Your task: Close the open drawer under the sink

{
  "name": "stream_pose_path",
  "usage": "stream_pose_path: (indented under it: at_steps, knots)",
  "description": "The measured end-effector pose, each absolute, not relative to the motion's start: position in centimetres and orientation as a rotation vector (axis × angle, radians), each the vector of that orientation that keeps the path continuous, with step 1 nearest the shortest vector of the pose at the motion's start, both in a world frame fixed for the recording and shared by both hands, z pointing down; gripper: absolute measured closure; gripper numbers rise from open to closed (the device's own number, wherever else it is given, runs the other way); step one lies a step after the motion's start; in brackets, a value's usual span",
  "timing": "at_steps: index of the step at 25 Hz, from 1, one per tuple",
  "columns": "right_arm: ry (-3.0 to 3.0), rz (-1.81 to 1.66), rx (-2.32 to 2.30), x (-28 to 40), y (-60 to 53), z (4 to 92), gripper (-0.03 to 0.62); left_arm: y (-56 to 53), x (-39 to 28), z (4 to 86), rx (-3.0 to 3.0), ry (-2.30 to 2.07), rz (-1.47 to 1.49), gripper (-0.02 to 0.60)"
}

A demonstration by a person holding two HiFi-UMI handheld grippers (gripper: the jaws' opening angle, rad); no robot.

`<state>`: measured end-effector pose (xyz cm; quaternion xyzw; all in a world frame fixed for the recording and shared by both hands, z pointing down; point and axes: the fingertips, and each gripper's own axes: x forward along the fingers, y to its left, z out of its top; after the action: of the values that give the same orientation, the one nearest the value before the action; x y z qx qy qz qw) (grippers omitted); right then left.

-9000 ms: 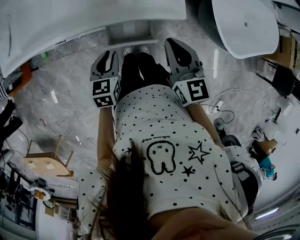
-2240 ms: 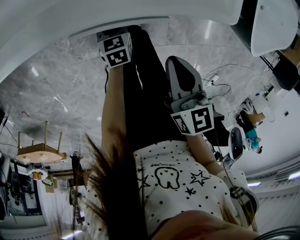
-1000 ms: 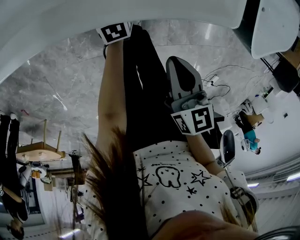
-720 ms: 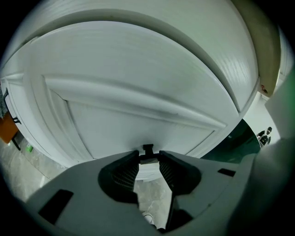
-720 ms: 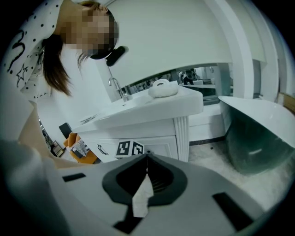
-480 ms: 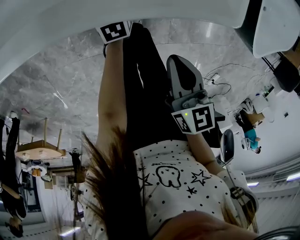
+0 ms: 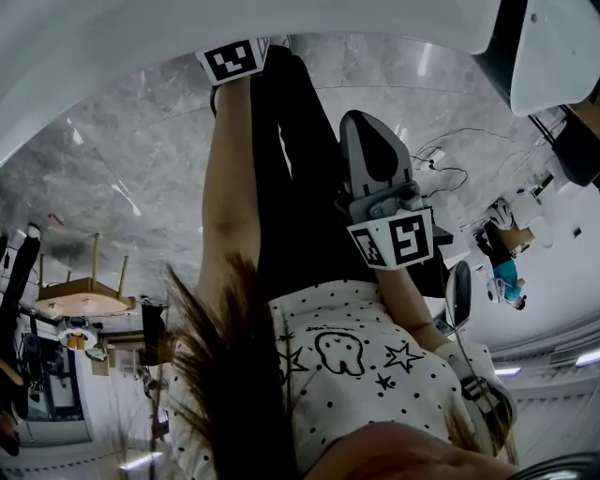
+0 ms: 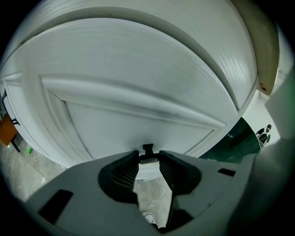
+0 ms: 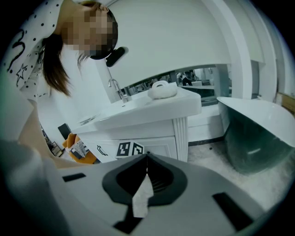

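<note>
In the left gripper view the white panelled drawer front fills the picture. My left gripper is right up against it, its jaws narrowly parted and closed on a small dark drawer handle. From the head view, only that gripper's marker cube shows, at the edge of the white vanity, and its jaws are hidden. My right gripper hangs back by the person's legs, shut and empty. Its own view looks at the sink vanity and the left gripper's cube.
A white bathtub stands to the right of the vanity, with grey marble floor around. A wooden stool is behind on the left. Cables and an office chair lie behind on the right.
Since 2.2 s ago my left gripper has pushed farther forward under the vanity edge. Over the last second it has barely moved. The right gripper has stayed put.
</note>
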<state>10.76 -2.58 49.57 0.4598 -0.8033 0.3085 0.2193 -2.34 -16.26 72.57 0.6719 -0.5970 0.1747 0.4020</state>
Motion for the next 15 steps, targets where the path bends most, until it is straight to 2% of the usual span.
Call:
stream_pose_path:
  at_steps: [15]
  knots:
    - [-2.210, 0.848, 1.274, 10.61, -1.78, 49.81, 0.579, -15.70, -2.57, 73.01, 1.696, -1.504, 0.475, 0.442]
